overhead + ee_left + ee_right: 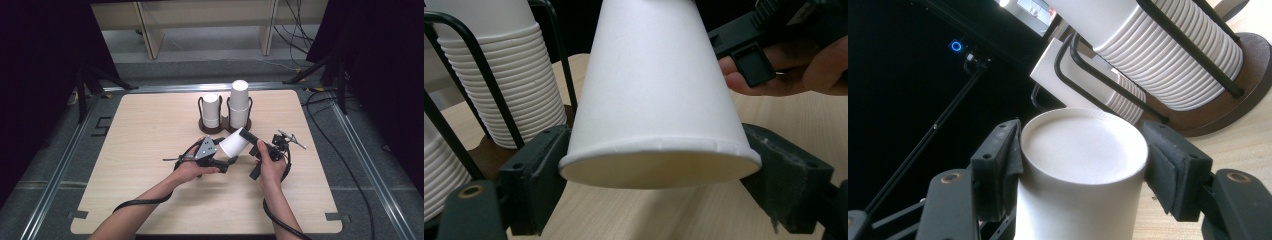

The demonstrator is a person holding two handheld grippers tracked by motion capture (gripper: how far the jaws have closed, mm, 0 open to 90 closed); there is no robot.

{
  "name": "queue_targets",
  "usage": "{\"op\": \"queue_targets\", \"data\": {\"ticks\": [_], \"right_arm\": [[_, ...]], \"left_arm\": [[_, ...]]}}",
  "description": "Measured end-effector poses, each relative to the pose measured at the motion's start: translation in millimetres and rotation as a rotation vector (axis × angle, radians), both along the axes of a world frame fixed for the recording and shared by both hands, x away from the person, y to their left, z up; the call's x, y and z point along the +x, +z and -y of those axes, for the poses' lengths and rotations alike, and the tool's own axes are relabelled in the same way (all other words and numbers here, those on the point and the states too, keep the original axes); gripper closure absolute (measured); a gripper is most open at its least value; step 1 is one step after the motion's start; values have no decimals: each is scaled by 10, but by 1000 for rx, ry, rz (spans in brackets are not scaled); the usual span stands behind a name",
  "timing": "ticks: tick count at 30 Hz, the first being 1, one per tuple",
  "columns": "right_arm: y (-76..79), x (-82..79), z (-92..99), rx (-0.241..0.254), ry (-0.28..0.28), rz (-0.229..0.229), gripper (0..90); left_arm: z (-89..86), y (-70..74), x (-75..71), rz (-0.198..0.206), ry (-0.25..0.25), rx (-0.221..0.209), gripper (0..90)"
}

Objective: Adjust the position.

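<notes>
A white paper cup (pixel 235 143) lies tilted in the air over the middle of the table, held between both grippers. My left gripper (pixel 225 151) has its jaws against the cup's wide rim (pixel 659 150), one pad on each side. My right gripper (pixel 248 137) grips the cup's narrow closed base (pixel 1080 145), pads pressed on both sides. In the left gripper view the person's fingers and the right gripper's black body (pixel 749 55) show past the cup.
Behind the cup a black wire holder on a brown base (pixel 220 126) carries two stacks of white cups, a shorter left stack (pixel 211 110) and a taller right stack (pixel 239 102). The light wooden table (pixel 150 150) has bare room left and front. Cables trail off the table's front.
</notes>
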State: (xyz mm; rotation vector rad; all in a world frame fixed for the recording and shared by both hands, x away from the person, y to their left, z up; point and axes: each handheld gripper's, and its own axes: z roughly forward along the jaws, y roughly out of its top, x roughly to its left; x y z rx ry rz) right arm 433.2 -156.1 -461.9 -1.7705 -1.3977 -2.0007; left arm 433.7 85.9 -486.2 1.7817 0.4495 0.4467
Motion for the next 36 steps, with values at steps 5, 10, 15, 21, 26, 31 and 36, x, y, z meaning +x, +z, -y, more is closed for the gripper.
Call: {"op": "queue_targets", "data": {"ticks": [5,10,15,21,26,31,36], "right_arm": [[5,-6,3,14,7,-11,353],[-11,11,18,-4,0,25,344],[2,9,21,-5,13,20,341],[7,5,2,20,12,16,337],[-7,19,11,-37,4,39,328],[-2,22,9,-39,-4,34,319],[5,16,27,-32,-9,41,308]], "left_arm": [[-9,8,-6,1,0,5,192],[-28,17,-6,15,-5,0,230],[-45,17,-13,22,-8,-2,252],[-61,21,-18,23,-11,-4,266],[-69,16,-11,23,-18,-12,274],[-87,29,-15,21,-21,1,279],[-88,26,-20,19,-42,-8,283]]}}
